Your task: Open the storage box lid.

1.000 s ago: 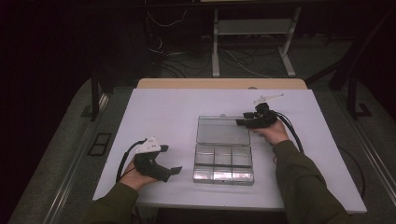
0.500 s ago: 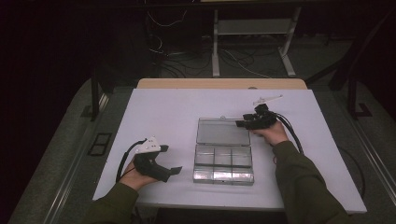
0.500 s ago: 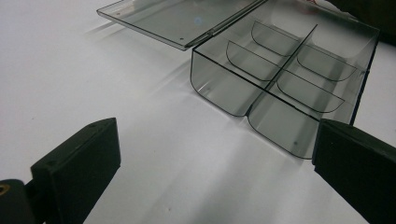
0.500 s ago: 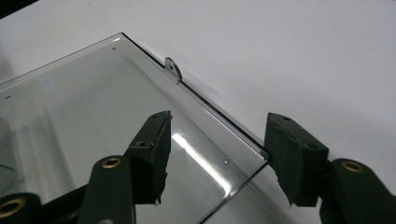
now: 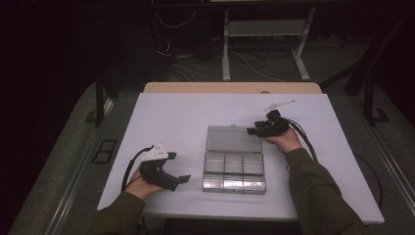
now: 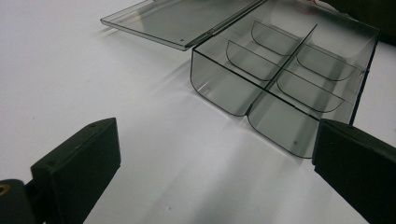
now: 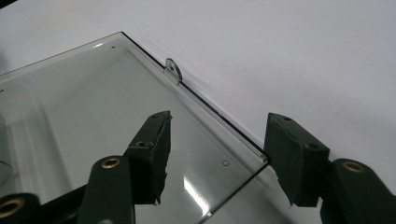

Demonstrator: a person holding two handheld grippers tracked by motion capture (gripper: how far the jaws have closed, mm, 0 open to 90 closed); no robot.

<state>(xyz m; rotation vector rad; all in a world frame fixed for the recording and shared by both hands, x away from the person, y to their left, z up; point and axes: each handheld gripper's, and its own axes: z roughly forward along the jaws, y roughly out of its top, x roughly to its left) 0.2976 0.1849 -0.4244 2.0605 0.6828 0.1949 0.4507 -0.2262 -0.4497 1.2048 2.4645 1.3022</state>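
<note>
We hold our right tongs [image 7: 215,158] parted around a corner of the flat-lying lid [image 7: 93,116] of the clear box [image 5: 234,170], gripping nothing. Our left tongs [image 6: 210,172] gape wide on the counter [image 5: 176,122], the box just ahead, untouched.

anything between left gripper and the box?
Nothing: only bare white table between the left gripper and the clear compartment box, as the left gripper view and high view show.
</note>
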